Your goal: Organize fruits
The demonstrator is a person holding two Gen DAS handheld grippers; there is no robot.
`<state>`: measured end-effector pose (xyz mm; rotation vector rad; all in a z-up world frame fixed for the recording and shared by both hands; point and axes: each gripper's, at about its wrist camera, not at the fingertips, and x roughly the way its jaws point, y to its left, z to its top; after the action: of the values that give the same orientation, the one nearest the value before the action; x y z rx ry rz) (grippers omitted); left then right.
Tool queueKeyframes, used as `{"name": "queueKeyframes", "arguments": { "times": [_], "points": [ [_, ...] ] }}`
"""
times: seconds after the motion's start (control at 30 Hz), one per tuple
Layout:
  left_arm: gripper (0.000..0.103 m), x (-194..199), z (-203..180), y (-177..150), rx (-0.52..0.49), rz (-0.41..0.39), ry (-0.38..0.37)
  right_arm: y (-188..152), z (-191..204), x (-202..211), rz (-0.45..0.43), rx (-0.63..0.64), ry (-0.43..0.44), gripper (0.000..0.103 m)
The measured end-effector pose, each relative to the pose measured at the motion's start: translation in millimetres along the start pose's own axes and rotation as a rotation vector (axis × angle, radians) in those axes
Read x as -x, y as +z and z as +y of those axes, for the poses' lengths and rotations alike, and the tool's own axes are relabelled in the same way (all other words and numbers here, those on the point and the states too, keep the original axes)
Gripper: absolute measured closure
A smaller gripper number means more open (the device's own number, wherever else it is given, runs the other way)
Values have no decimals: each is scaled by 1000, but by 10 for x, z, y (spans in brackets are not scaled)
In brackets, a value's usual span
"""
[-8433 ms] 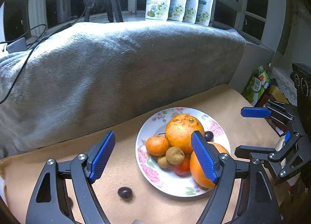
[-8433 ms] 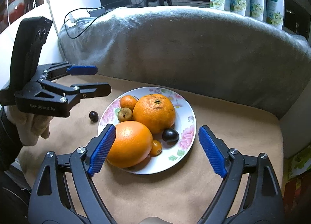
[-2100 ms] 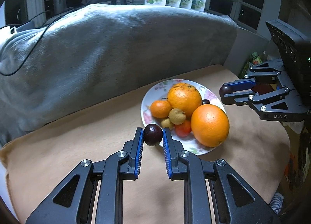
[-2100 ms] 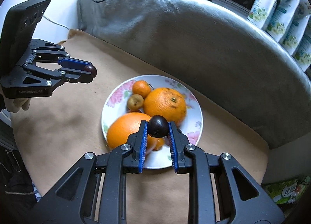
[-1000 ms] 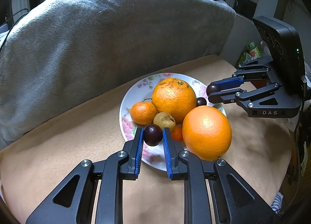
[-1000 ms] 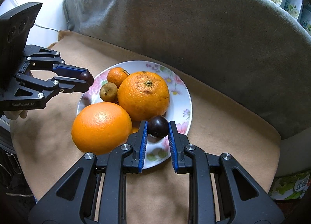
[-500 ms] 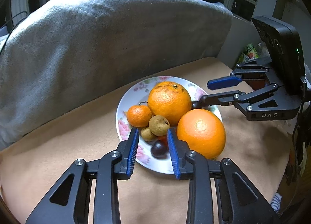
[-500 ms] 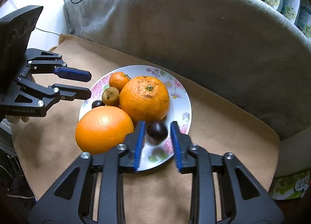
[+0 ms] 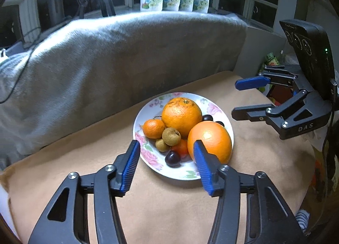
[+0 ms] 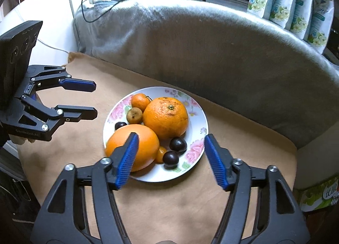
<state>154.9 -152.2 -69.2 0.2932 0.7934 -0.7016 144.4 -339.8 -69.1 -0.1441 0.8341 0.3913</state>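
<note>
Both my tongs, left [image 9: 167,164] & right [image 10: 170,158], were clenched on a dark plum each a sec ago; now released, empty. Plums lie on plate [image 10: 199,121] just ahead of tips: one [image 9: 172,158] by left, one [image 10: 170,158] by right. I think sorting is approx. done.

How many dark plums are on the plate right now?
3. Two plums lie side by side at the plate's near right; a third sits at the left, behind the big orange. More could be hidden under the pile.
</note>
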Motion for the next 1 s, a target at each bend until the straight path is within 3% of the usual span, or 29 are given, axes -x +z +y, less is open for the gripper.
{"name": "queueKeyframes", "arguments": {
  "times": [0.07,0.13,0.17,0.37,0.63,0.87,1.0],
  "points": [
    [48,83,-14,-15,-2,-18,12,-29,30,93,-15,-19,4,26],
    [35,161,-22,-25,6,-36,29,-64,66,191,-33,-33,-5,24],
    [33,210,-22,-34,12,-47,39,-83,89,244,-42,-42,-16,22],
    [29,469,-25,-134,53,-100,86,-194,230,527,-123,-130,-109,11],
    [22,817,-109,-325,82,-190,167,-406,494,756,-199,-219,-333,1],
    [20,1041,-161,-496,157,-262,253,-580,652,966,-267,-313,-385,1],
    [19,1122,-216,-602,183,-269,259,-665,775,1076,-300,-334,-413,1]
  ]
}}
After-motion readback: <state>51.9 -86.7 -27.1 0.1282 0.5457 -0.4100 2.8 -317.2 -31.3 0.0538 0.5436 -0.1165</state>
